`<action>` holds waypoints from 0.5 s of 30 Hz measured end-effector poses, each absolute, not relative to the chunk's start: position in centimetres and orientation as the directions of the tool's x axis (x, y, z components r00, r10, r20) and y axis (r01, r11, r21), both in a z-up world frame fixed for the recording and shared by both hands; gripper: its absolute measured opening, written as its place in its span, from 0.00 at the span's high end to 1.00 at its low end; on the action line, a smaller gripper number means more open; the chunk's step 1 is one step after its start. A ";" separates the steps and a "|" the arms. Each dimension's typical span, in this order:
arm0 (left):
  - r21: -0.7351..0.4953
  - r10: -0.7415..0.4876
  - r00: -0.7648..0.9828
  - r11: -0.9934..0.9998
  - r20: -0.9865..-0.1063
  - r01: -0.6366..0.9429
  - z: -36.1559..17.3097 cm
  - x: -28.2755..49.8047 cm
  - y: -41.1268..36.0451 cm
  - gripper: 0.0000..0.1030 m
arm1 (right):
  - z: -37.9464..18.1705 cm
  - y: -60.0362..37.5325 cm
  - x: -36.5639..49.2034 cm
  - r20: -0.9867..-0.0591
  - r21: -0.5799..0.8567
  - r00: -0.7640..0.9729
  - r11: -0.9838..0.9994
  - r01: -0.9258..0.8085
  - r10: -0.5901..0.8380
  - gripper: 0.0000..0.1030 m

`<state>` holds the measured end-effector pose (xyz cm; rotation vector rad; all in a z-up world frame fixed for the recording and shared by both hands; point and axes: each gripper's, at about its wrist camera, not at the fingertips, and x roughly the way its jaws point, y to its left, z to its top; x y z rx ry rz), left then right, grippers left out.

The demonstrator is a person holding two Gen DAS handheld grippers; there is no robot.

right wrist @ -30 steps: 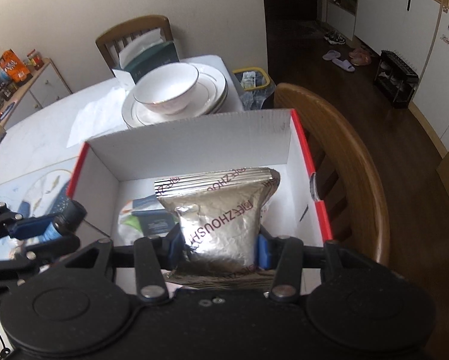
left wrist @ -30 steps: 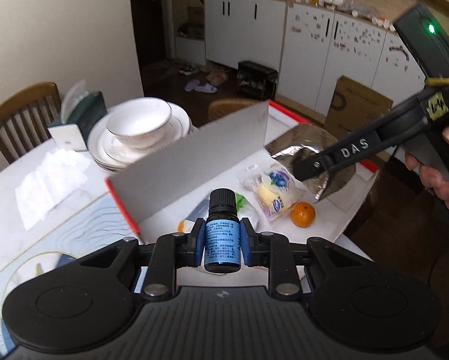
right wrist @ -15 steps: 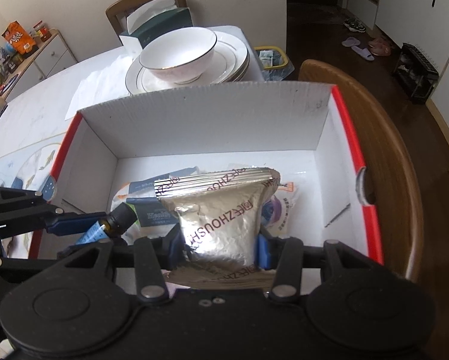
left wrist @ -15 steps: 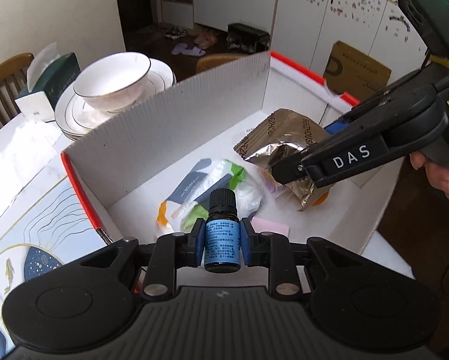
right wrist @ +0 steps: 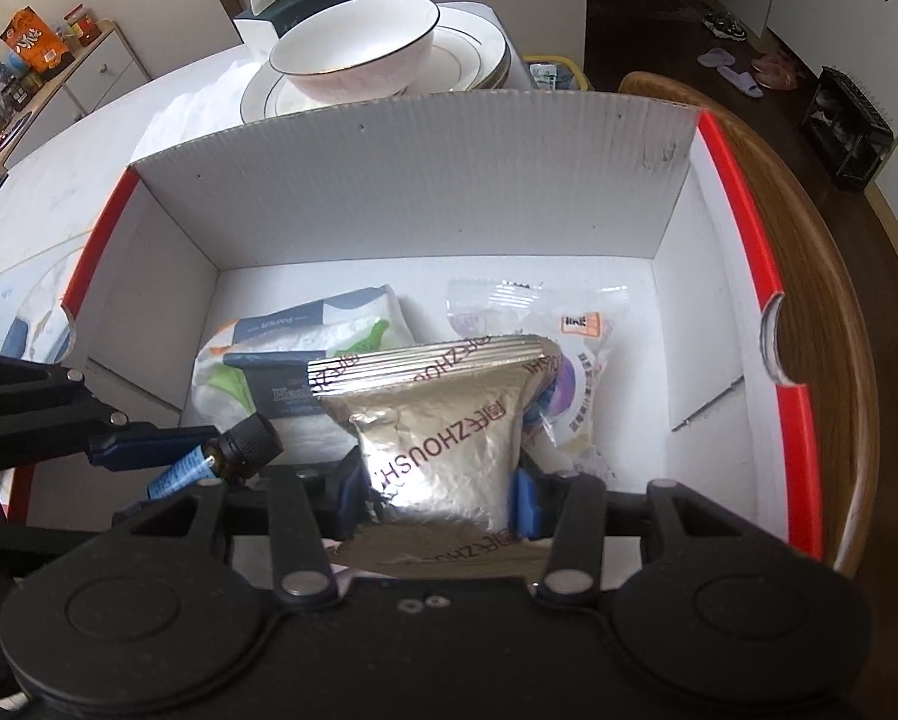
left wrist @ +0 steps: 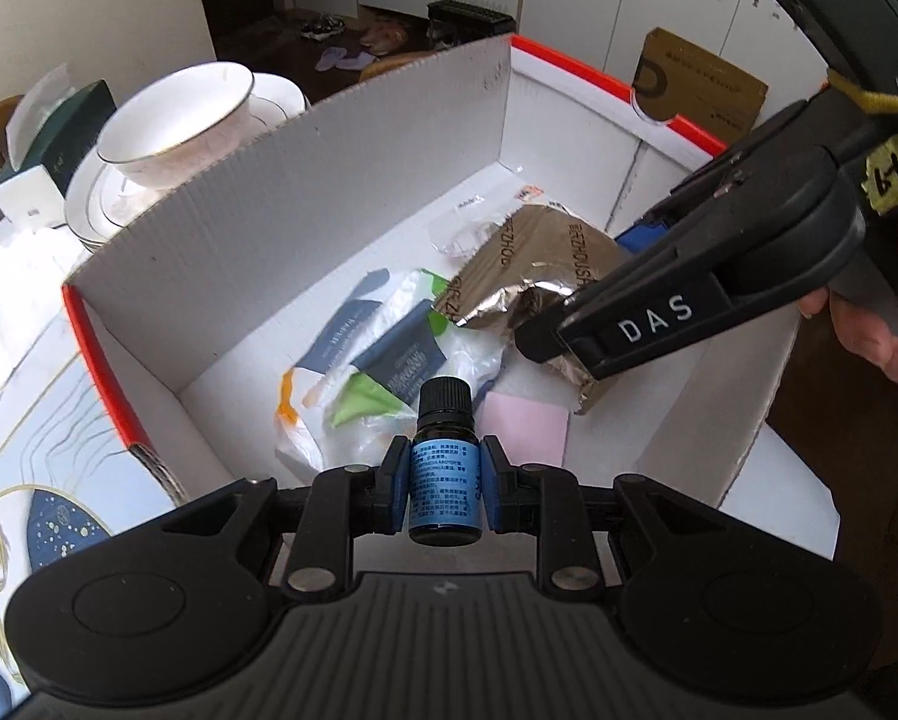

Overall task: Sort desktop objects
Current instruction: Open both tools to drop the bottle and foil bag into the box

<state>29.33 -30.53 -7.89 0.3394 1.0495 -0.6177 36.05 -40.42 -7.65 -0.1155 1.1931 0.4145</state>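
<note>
A small bottle [left wrist: 444,489] is clamped between the left gripper [left wrist: 443,492] jaws, a foil packet [right wrist: 443,450] between the right gripper [right wrist: 440,495] jaws, above the box [right wrist: 389,180]

Left gripper [left wrist: 443,489] angled steeply downward, jaws clamped on a load, right gripper [right wrist: 440,495] pitched downward alongside, jaws likewise clamped, bare hand [left wrist: 887,336] gripping its handle.

Box [right wrist: 389,192]: matt corrugated cardboard. Pouch [right wrist: 443,438]: crinkled shiny foil. Bottle [left wrist: 445,480]: dark glossy glass, paper label. Bowl [right wrist: 353,57]: glazed china.
</note>
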 end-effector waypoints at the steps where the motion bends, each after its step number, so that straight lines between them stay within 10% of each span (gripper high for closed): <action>1: -0.032 -0.311 0.345 0.782 -0.886 0.622 -7.9 29.3 -30.5 0.78 | -7.7 -40.4 36.1 -0.919 0.128 0.304 0.919 -0.372 0.251 0.55; 15: -0.035 -0.313 0.369 0.801 -0.875 0.598 -7.9 29.1 -30.5 0.78 | -7.9 -40.9 35.2 -0.921 0.111 0.310 0.922 -0.370 0.235 0.52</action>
